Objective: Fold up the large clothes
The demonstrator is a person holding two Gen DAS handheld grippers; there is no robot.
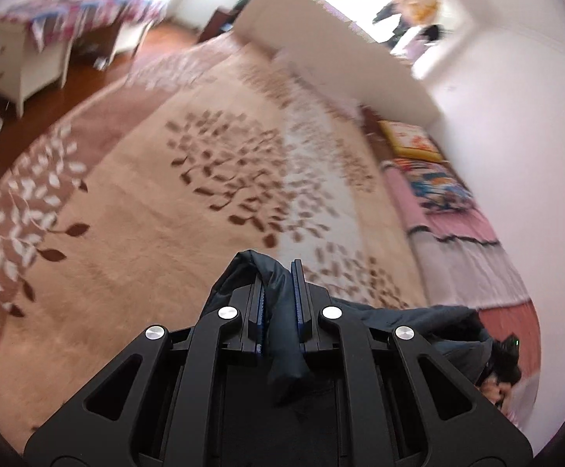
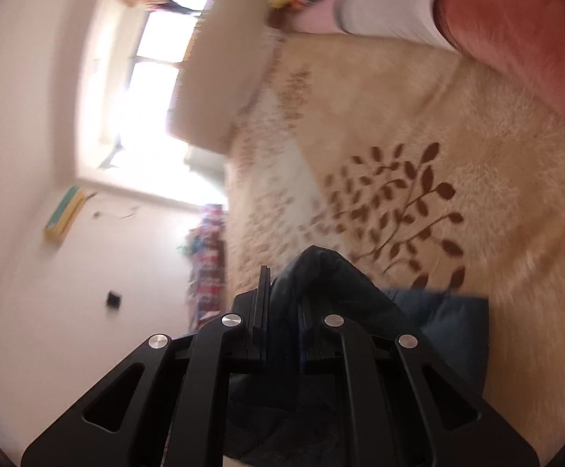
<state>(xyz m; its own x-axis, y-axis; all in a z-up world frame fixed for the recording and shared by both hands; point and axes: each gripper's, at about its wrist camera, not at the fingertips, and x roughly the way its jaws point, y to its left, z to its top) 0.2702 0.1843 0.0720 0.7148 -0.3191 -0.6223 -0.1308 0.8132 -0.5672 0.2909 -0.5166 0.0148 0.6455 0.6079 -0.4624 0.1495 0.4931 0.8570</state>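
A dark navy garment is pinched between the pads of my left gripper, which is shut on a bunched fold of it. The cloth trails off to the right toward a dark gripper part at the frame's edge. In the right wrist view the same dark garment bulges up between the fingers of my right gripper, which is shut on it. More of the cloth hangs to the right above the beige carpet. Both views are blurred by motion.
A beige carpet with brown leaf patterns covers the floor. Pink and patterned floor cushions line the wall at right. A white dresser with colourful cloth stands at far left. A red-brown cushion lies at top right, a bright window at left.
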